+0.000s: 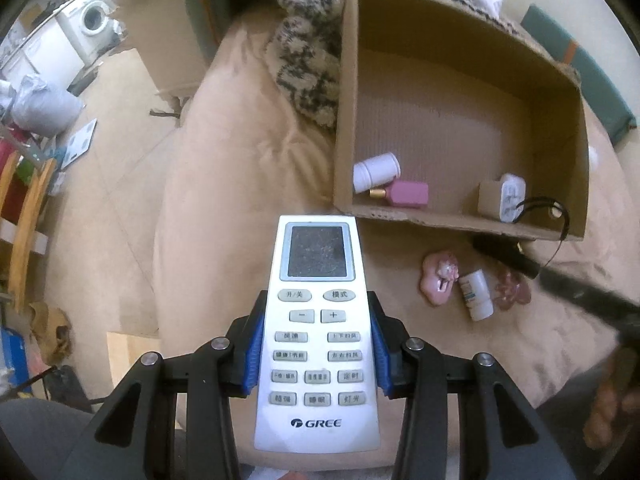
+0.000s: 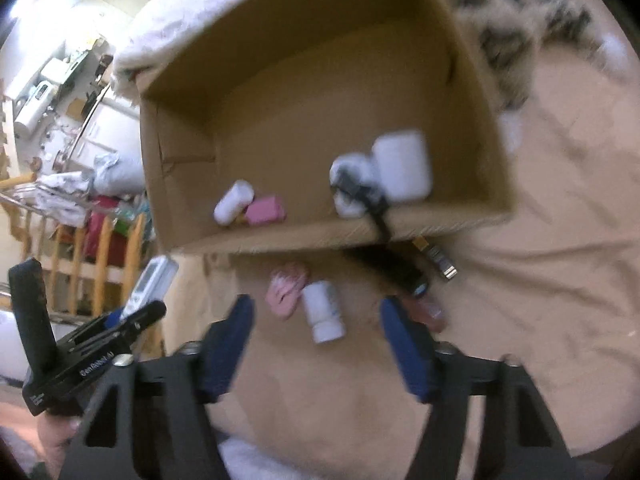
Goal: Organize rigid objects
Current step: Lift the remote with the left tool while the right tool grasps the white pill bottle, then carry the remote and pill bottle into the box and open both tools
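Our left gripper (image 1: 316, 354) is clamped on the white remote (image 1: 316, 336), its blue pads pressing both long sides. Our right gripper (image 2: 320, 354) stands apart with nothing between its fingers, above a small white bottle (image 2: 324, 312) on the beige cover. Beyond lies the cardboard box (image 1: 460, 220), holding a white bottle (image 1: 374, 172) and a pink bottle (image 1: 406, 194).

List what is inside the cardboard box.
In the cardboard box, by its near wall: a white bottle lying on its side, touching a pink bottle, and a white charger with a black cord trailing over the rim. The near wall hides the floor strip directly behind it.
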Demonstrator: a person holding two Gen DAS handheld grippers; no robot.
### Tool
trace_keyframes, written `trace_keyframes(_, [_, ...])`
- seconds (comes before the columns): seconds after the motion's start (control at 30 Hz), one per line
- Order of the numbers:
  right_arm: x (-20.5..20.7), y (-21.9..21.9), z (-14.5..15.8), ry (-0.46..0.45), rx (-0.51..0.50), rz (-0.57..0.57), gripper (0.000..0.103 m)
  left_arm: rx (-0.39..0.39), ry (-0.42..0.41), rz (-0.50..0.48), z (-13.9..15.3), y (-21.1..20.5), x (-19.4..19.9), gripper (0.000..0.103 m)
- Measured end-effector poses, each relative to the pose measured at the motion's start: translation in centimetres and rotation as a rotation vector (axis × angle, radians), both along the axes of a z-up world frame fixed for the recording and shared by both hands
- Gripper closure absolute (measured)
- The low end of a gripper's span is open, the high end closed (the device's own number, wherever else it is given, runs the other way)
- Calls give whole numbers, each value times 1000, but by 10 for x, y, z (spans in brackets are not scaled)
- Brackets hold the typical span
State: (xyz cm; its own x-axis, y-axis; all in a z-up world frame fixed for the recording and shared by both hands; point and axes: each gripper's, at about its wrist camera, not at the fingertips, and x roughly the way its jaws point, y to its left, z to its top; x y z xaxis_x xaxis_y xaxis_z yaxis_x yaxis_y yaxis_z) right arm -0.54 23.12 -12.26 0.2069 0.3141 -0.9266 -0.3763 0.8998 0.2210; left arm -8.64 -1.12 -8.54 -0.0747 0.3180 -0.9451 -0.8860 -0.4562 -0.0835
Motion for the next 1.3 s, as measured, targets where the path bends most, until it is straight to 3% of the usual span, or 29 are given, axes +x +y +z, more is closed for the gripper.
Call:
trace_keyframes(0.07, [1,11,-13,13,-59,6,57,10,6,1,-5,-7,-8,63])
trace_keyframes(0.3, [8,39,-69,71,-218,9,57,21,26,-17,-3,-8,-2,63])
trace_keyframes(0.37, [6,45,-73,51,-241,8,58,14,18,-22,-6,-8,-2,63])
trace_keyframes(0.47, [1,50,-68,20,-258,17,74,0,2,-20,-10,-8,-4,63])
trace_keyframes(0.57, [-8,49,-64,11,-257,0,74,-13,9,-17,-13,-7,-4,63])
trace_keyframes(0.9, [-39,34,-12,-90,-198,-66,74,-76,26,92,-32,-18,-25,63])
trace_keyframes(1.07, [-37,26,23,-143,-140,-87,74,4,68,151,-10,-28,-31,63])
trace_keyframes(1.17, [-32,21,51,-210,-83,-108,74,81,44,200,3,-40,-35,63])
trace_keyframes(1.3, [-39,19,83,-328,-37,-104,74,165,71,215,26,-44,-34,63])
